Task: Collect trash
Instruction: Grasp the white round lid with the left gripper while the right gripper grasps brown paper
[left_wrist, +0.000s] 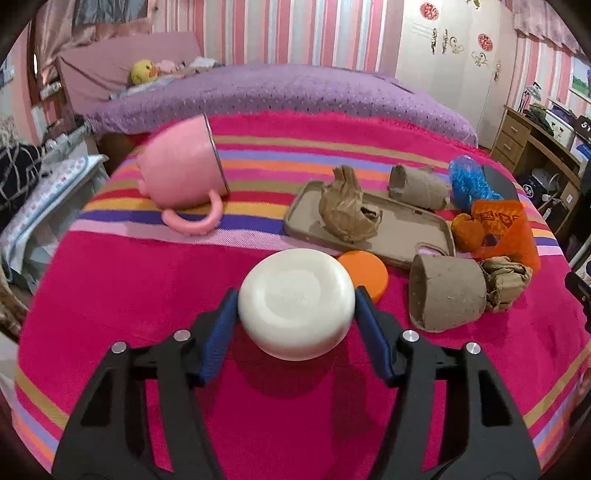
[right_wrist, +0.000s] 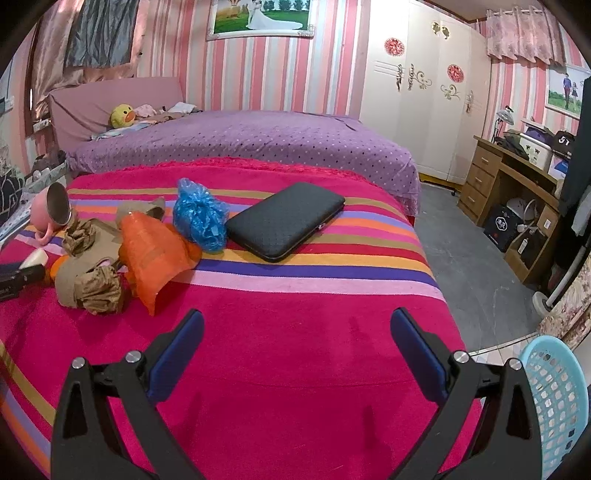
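Note:
My left gripper (left_wrist: 296, 291) is shut on a cream-white round container (left_wrist: 295, 306), its blue pads pressing both sides just above the pink striped blanket (left_wrist: 129, 295). Behind it lie an orange lid (left_wrist: 367, 271), a cardboard tray (left_wrist: 402, 236) with crumpled brown paper (left_wrist: 345, 214), two paper pots (left_wrist: 443, 291) (left_wrist: 417, 186), a blue plastic bag (left_wrist: 467, 181) and an orange bag (left_wrist: 506, 229). My right gripper (right_wrist: 297, 314) is open over bare blanket with nothing between its fingers. The orange bag (right_wrist: 155, 251) and blue bag (right_wrist: 199, 214) lie ahead to its left.
A pink cup (left_wrist: 181, 173) lies on its side at the back left. A black case (right_wrist: 286, 225) rests on the blanket's right part. A light blue basket (right_wrist: 554, 398) stands on the floor beside the bed's right edge. A wooden desk (right_wrist: 498, 184) is farther right.

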